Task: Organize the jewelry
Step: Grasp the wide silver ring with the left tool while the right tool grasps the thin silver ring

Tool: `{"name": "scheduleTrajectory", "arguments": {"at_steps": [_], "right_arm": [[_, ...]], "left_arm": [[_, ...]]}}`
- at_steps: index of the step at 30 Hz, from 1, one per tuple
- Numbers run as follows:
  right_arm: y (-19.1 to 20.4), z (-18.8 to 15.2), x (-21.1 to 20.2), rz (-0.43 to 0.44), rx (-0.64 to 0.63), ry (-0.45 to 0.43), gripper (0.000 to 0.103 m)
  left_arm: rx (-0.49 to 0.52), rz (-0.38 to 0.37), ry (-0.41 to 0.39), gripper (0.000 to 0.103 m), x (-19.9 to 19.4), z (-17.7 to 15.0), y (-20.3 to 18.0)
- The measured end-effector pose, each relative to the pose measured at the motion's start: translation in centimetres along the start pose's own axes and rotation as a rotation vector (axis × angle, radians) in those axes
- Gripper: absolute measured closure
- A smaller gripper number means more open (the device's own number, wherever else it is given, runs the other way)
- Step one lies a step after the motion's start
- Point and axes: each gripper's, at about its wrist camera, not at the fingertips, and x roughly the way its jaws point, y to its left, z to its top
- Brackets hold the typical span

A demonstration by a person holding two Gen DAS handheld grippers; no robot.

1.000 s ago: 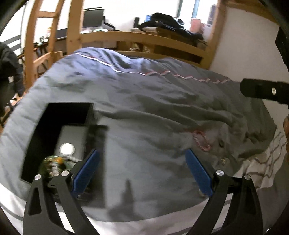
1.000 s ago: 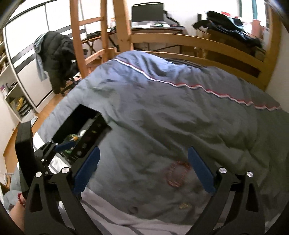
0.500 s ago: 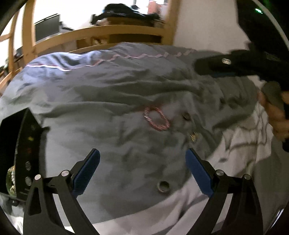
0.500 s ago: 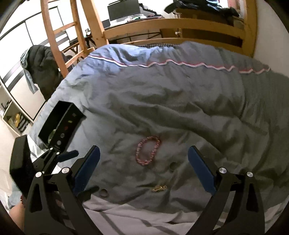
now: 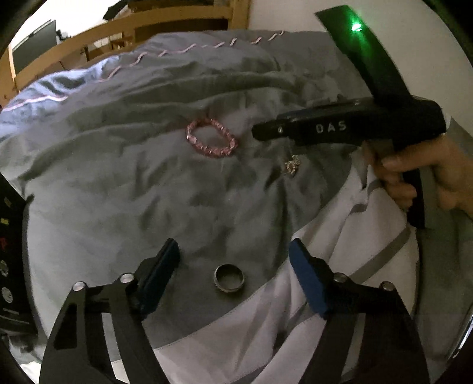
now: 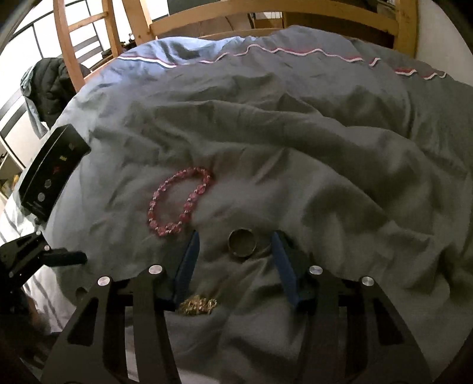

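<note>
Two metal rings lie on the grey duvet. One ring (image 5: 229, 277) lies between the fingers of my left gripper (image 5: 233, 245), whose jaws are closing; the pads stand clear of it. The other ring (image 6: 242, 243) lies between the fingers of my right gripper (image 6: 235, 236), also closing, with a small gap on each side. A pink bead bracelet (image 5: 211, 141) (image 6: 180, 203) lies beyond both rings. A gold chain (image 5: 292, 165) (image 6: 198, 305) lies crumpled under the right gripper (image 5: 257, 133), which hides its ring in the left wrist view.
A black jewelry box (image 6: 50, 174) (image 5: 9, 251) stands at the left on the duvet. The left gripper (image 6: 79, 257) shows at the left edge of the right wrist view. A hand (image 5: 419, 177) holds the right gripper. A white striped sheet (image 5: 340, 236) lies near; a wooden bed frame (image 6: 266, 11) stands behind.
Both grippers have come down close to the duvet and their jaws have narrowed. The left one swung right, away from the box, onto one ring; the right one sank onto the other.
</note>
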Motion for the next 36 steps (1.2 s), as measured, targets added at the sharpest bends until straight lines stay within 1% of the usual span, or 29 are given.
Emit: {"name": "scheduleTrajectory", "arguments": {"at_steps": [1, 2, 5, 7, 8, 10, 15, 23, 24, 25, 26, 28, 32, 36], "right_arm": [[0.2, 0.1, 0.2, -0.006, -0.012, -0.004, 0.052], [0.4, 0.3, 0.6, -0.016, -0.026, -0.001, 0.052], [0.5, 0.5, 1.7, -0.029, -0.031, 0.035, 0.065], [0.2, 0.5, 1.4, -0.024, -0.022, 0.027, 0.072], [0.1, 0.5, 1.2, -0.023, -0.015, 0.025, 0.077], [-0.2, 0.6, 0.9, -0.02, 0.006, 0.018, 0.081], [0.1, 0.0, 0.4, -0.028, 0.008, 0.02, 0.082], [-0.1, -0.8, 0.6, -0.028, 0.027, 0.044, 0.082], [-0.1, -0.9, 0.6, -0.029, 0.026, 0.045, 0.082], [-0.1, -1.0, 0.6, -0.03, 0.025, 0.042, 0.082], [-0.1, -1.0, 0.5, -0.03, 0.025, 0.039, 0.082], [-0.1, -1.0, 0.4, -0.029, 0.025, 0.029, 0.082], [0.3, -1.2, -0.3, -0.034, 0.018, 0.005, 0.082], [0.6, -1.1, -1.4, -0.024, 0.016, -0.041, 0.083]], "left_arm": [[-0.01, -0.005, 0.007, 0.038, 0.2, 0.0, 0.3], [-0.025, -0.015, 0.013, 0.038, 0.4, -0.1, 0.7], [-0.051, -0.034, 0.016, 0.043, 0.6, -0.1, 1.3], [-0.054, -0.038, 0.011, 0.047, 0.5, -0.1, 1.5], [-0.053, -0.039, 0.009, 0.05, 0.5, -0.1, 1.4], [-0.047, -0.036, 0.007, 0.057, 0.4, -0.2, 1.2], [-0.024, -0.025, 0.015, 0.064, 0.3, -0.1, 0.7], [0.002, 0.005, 0.057, 0.066, -0.4, -0.6, 0.1], [0.0, 0.001, 0.06, 0.069, -0.4, -0.7, 0.2], [-0.005, -0.002, 0.061, 0.074, -0.4, -0.7, 0.3], [-0.012, -0.01, 0.062, 0.075, -0.4, -0.7, 0.5], [-0.019, -0.016, 0.06, 0.081, -0.4, -0.7, 0.6], [-0.013, -0.015, 0.047, 0.083, -0.7, -0.7, 0.3], [0.001, -0.006, 0.022, 0.083, -1.6, -0.3, 0.4]]}}
